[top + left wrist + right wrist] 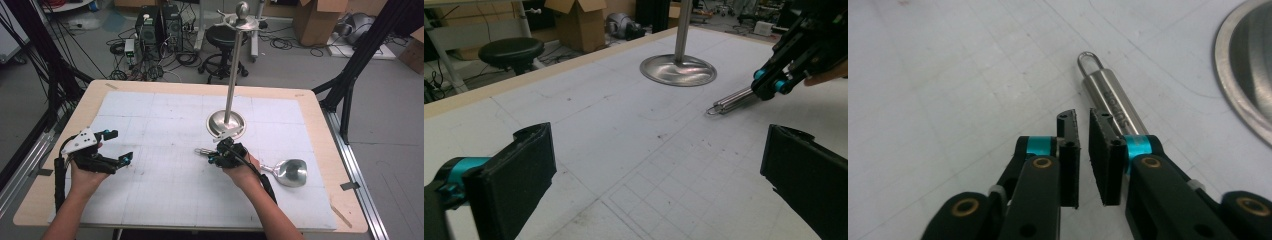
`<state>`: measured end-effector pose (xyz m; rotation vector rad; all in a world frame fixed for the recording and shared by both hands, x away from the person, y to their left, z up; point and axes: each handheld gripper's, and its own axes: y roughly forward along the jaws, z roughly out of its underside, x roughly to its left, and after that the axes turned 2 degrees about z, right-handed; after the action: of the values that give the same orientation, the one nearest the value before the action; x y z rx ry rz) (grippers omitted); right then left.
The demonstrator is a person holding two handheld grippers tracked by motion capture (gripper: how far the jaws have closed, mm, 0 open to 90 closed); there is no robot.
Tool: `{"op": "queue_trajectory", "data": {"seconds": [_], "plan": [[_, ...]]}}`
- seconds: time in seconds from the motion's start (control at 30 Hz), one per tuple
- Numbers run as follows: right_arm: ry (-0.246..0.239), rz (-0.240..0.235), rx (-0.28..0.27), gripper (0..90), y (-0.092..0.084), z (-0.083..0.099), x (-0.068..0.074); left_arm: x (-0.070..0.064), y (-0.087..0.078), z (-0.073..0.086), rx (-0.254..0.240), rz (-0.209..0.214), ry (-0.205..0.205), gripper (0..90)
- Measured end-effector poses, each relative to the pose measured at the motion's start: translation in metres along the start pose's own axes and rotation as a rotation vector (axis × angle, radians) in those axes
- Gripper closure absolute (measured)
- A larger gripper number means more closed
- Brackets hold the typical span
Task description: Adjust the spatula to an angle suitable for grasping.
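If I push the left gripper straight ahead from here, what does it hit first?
Probably the ring end of the metal utensil handle lying on the table mat, with the right gripper just behind it. The stand base lies farther off, though depth is uncertain.

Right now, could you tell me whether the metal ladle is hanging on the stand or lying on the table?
Lying on the table. The ladle rests flat on the white mat, its handle beside the right gripper; the stand carries nothing.

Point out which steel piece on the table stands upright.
The stand: its pole rises from a round base, while the ladle lies flat.
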<state>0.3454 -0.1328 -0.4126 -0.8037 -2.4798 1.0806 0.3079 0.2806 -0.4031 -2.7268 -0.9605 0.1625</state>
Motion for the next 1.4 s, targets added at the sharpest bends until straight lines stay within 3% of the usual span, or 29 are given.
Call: {"op": "queue_trajectory", "data": {"seconds": [0.03,0.07,0.17,0.2,0.3,0.33,0.43,0.63,0.93,1.13,1.4], "plan": [[0.000,0.000,0.000,79.6,0.000,0.000,0.000,0.000,0.000,0.000,0.000,0.000,0.000,1.7],[-0.003,-0.031,-0.034,75.0,-0.010,0.001,0.000,0.000,0.000,0.000,-0.004,0.001,-0.001,1.7],[-0.017,-0.034,-0.060,71.9,-0.021,0.003,0.001,0.000,0.000,0.000,-0.005,0.003,-0.001,1.7],[-0.025,-0.040,-0.096,69.4,-0.033,0.005,0.000,0.000,-0.001,0.000,-0.004,0.003,-0.001,1.7],[-0.022,-0.038,-0.125,66.0,-0.046,0.009,0.000,0.000,-0.001,0.000,-0.006,0.003,-0.002,1.7],[-0.019,-0.033,-0.159,61.1,-0.058,0.013,-0.002,-0.001,0.000,0.000,-0.002,-0.003,-0.004,1.7],[-0.024,-0.029,-0.215,58.7,-0.077,0.024,-0.003,0.000,0.000,0.000,-0.003,0.001,-0.010,1.7],[0.000,-0.009,-0.325,54.5,-0.104,0.048,-0.008,0.000,0.001,0.000,-0.014,0.011,-0.015,1.7],[0.034,0.058,-0.429,44.3,-0.117,0.067,-0.021,0.003,0.000,0.001,-0.026,0.023,-0.019,1.7],[0.069,0.063,-0.467,37.3,-0.121,0.075,-0.032,0.003,0.002,0.002,-0.031,0.040,-0.025,1.7],[0.056,0.062,-0.530,33.6,-0.130,0.083,-0.043,0.002,0.002,0.002,-0.032,0.053,-0.026,1.7]]}}
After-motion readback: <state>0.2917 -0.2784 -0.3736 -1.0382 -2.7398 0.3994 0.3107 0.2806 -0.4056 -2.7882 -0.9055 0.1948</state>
